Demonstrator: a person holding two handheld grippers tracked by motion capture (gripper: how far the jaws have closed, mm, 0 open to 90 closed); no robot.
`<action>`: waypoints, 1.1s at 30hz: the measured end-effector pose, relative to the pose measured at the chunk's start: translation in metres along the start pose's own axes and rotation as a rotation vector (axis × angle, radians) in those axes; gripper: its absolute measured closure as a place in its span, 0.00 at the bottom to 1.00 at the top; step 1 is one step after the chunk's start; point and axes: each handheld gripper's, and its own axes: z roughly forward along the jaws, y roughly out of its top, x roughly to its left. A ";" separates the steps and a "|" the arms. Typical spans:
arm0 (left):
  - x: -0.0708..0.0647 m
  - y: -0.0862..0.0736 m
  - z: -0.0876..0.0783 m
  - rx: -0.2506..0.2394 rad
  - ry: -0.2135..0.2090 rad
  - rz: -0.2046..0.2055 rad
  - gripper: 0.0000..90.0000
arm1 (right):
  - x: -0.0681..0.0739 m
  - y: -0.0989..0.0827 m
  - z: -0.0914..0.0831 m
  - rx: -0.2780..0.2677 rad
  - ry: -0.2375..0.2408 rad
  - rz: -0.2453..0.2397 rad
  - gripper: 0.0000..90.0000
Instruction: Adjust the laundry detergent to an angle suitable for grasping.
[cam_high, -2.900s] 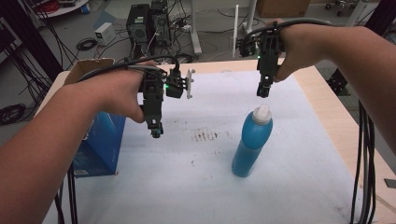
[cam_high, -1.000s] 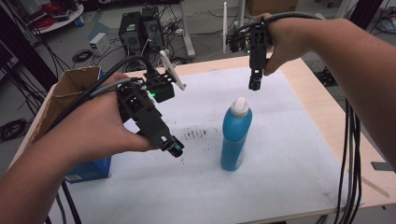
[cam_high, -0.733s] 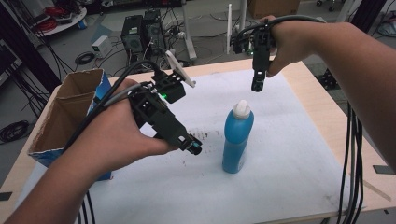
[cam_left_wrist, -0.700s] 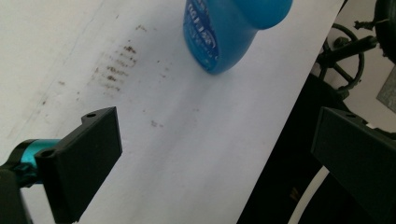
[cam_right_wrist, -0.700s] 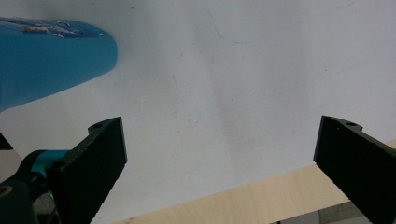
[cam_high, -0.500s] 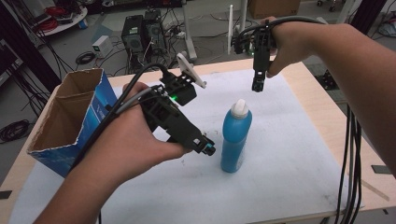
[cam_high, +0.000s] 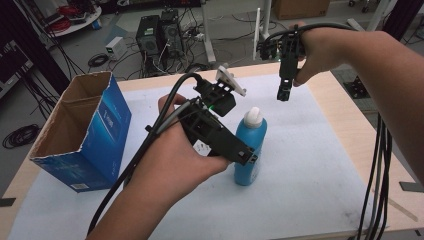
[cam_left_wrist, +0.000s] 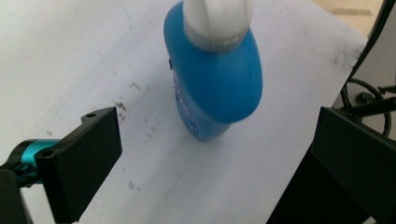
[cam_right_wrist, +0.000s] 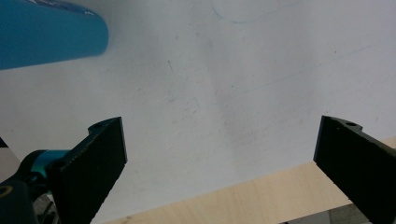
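A blue bottle (cam_high: 250, 152) with a white cap (cam_high: 253, 116) stands upright on the white sheet (cam_high: 310, 165). My left gripper (cam_high: 248, 157) is low beside the bottle's left flank, tilted down toward it. In the left gripper view the bottle (cam_left_wrist: 215, 79) stands just ahead of the open left gripper (cam_left_wrist: 217, 161), between the lines of the jaws but not touched. My right gripper (cam_high: 283, 95) hangs above the sheet behind and to the right of the bottle, pointing down. It is open (cam_right_wrist: 219, 163) with nothing between the jaws, and the bottle's body (cam_right_wrist: 46, 37) shows at the upper left.
An open blue cardboard box (cam_high: 85, 135) stands tilted at the table's left. The wooden table edge (cam_high: 350, 125) runs along the right, with black cables (cam_high: 380, 170) hanging there. Computer cases and cables sit on the floor beyond the far edge.
My left gripper has swung right and down until it is beside the bottle. The right gripper has stayed hanging above the sheet. The bottle has not moved.
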 end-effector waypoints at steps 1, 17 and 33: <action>-0.002 0.002 0.002 -0.004 0.004 0.005 0.02 | 0.000 -0.002 0.001 -0.001 0.000 0.004 0.02; -0.018 0.016 0.034 -0.054 0.098 -0.019 0.02 | -0.003 -0.015 0.003 -0.009 0.005 0.025 0.02; -0.018 0.024 0.060 -0.039 0.166 -0.056 0.02 | -0.002 -0.011 0.005 -0.004 0.003 0.018 0.02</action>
